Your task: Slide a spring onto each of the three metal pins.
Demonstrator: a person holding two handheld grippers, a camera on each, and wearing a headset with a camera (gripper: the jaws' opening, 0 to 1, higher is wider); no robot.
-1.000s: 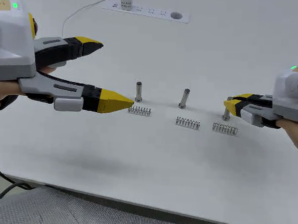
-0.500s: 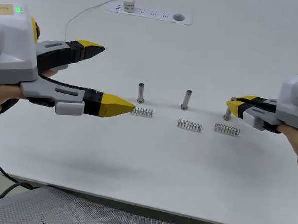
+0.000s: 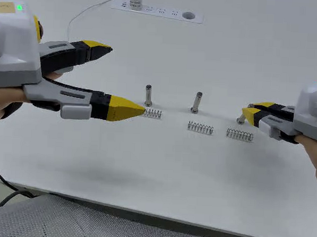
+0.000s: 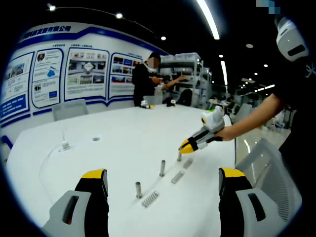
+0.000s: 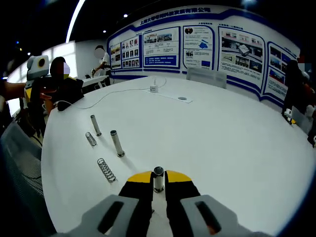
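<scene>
Springs [image 3: 200,127] spotted flat on the white table [image 3: 145,171], one just near of each upright pin [image 3: 196,102], none threaded yet. Found the left gripper [image 3: 126,80] spread wide, lower tip just beside the left spring [image 3: 152,113]. Found the right gripper [image 3: 249,109] pinched onto the right pin [image 5: 158,178]. Risk from here: could flick that spring away with a clumsy nip, or topple the pinched pin by tugging sideways.

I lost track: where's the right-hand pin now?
In the head view the right pin stands at the row's right end, between the fingers of the right gripper, just behind the right spring.
</scene>
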